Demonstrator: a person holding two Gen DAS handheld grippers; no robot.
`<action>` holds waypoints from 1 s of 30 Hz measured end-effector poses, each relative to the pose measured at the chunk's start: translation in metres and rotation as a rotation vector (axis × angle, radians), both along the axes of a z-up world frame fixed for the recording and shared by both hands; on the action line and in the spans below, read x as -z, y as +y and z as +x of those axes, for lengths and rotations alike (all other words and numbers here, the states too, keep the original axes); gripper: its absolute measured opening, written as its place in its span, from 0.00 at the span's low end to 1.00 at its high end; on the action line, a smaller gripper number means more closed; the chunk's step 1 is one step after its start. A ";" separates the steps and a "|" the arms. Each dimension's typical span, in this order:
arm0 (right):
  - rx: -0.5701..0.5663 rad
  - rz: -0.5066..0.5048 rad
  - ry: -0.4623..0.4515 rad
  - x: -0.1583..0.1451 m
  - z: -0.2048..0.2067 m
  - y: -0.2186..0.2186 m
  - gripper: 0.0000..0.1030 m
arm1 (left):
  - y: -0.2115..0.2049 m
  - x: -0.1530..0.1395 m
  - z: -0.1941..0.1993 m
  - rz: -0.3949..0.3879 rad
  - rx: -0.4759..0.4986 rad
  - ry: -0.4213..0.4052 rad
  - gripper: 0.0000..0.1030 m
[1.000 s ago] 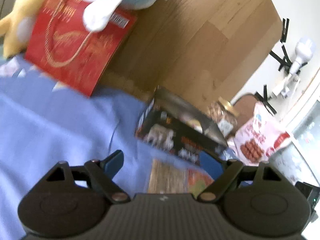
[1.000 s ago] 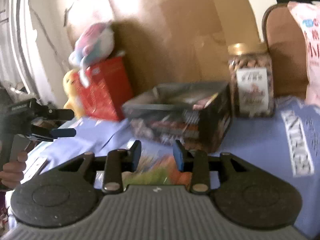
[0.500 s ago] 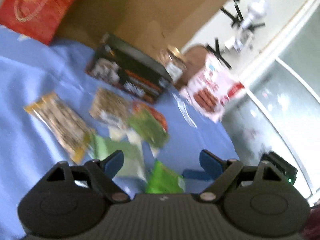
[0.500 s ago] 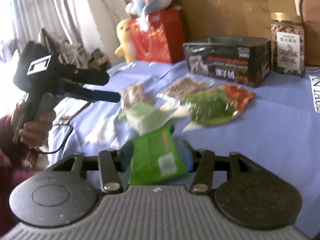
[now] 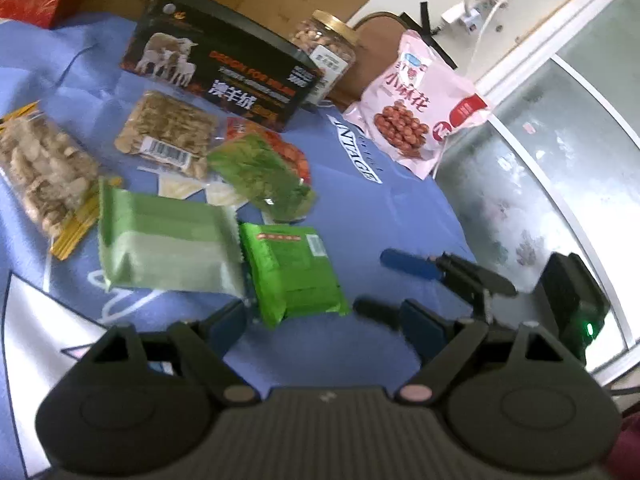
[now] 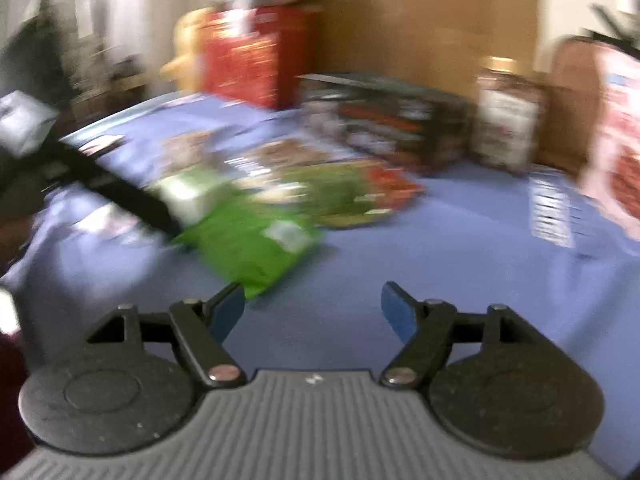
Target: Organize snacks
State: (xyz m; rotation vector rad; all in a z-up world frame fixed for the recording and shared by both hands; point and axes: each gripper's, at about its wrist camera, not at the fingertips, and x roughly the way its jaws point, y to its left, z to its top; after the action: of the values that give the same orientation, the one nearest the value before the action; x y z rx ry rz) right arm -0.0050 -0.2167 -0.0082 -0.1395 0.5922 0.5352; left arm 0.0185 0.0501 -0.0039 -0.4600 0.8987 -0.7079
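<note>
Blue pads tip both tools, and both sets of jaws stand apart with nothing between them: the left gripper is spread wide above the blue cloth, its left pad just beside the near corner of the bright green snack packet without clearly touching it, while the right gripper has jaws that are opening, bare cloth showing in the gap. From the left wrist the right gripper appears at the cloth's right edge, its blue finger pointing toward the bright green packet but apart from it. That packet lies flat near the front of the cloth, edge to edge with a larger pale green packet on its left. Behind them lie a dark green pouch overlapping a red pouch, a clear bag of oat-coloured pieces with a barcode, and toward the left edge a clear bag of pale nuts with yellow trim. Toward the back stand a black box printed with sheep, a gold-lidded jar of nuts and a pink bag of fried twists. The right wrist view is heavily blurred; the bright green packet lies just beyond the left pad
</note>
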 end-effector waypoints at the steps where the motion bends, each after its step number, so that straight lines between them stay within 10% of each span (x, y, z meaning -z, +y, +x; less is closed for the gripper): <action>1: 0.014 0.024 0.006 -0.001 0.002 -0.006 0.74 | 0.000 -0.002 0.000 -0.001 0.000 -0.004 0.84; 16: -0.185 0.045 0.046 0.004 0.002 0.029 0.74 | -0.011 0.003 0.015 0.002 -0.007 0.035 0.84; 23: -0.161 0.047 0.050 0.004 0.004 0.027 0.51 | -0.028 0.004 0.019 0.004 0.026 0.024 0.85; 30: -0.157 0.064 0.050 0.004 0.001 0.023 0.51 | -0.023 0.005 0.021 -0.012 0.008 0.033 0.88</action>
State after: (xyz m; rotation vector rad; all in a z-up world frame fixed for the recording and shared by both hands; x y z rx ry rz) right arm -0.0042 -0.1938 -0.0122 -0.1129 0.6154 0.7106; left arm 0.0398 0.0273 -0.0088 -0.4802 0.9287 -0.7152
